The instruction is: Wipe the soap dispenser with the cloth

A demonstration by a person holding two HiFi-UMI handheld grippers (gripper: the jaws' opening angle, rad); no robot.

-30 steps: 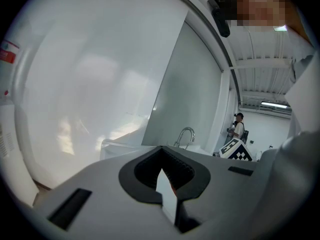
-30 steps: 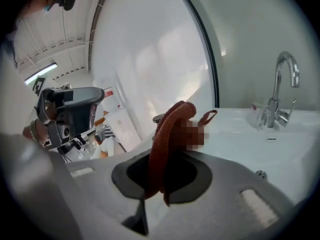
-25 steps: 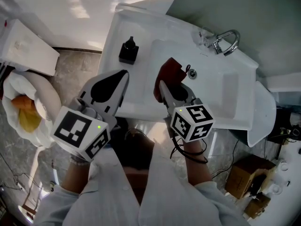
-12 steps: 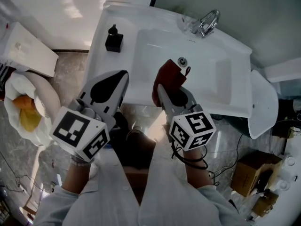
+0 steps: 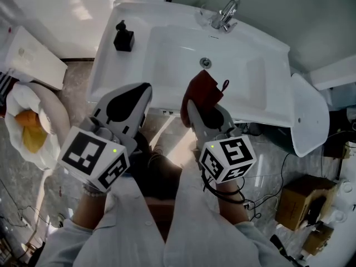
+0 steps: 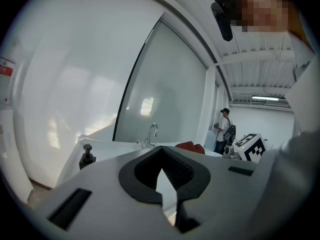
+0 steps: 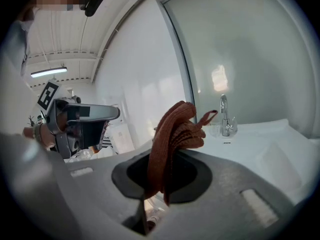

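My right gripper (image 5: 193,103) pinches the red cloth (image 5: 204,89); my left gripper (image 5: 146,88) is closed and empty. Wiping hasn't begun: next, I'd carry the cloth left to the soap dispenser (image 5: 123,38).

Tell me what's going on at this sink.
A person at a washbasin holds a gripper in each hand. The right gripper has its jaws shut on a reddish-brown cloth near the basin's front edge. The left gripper is shut and empty. The black soap dispenser stands at the far left corner, untouched.
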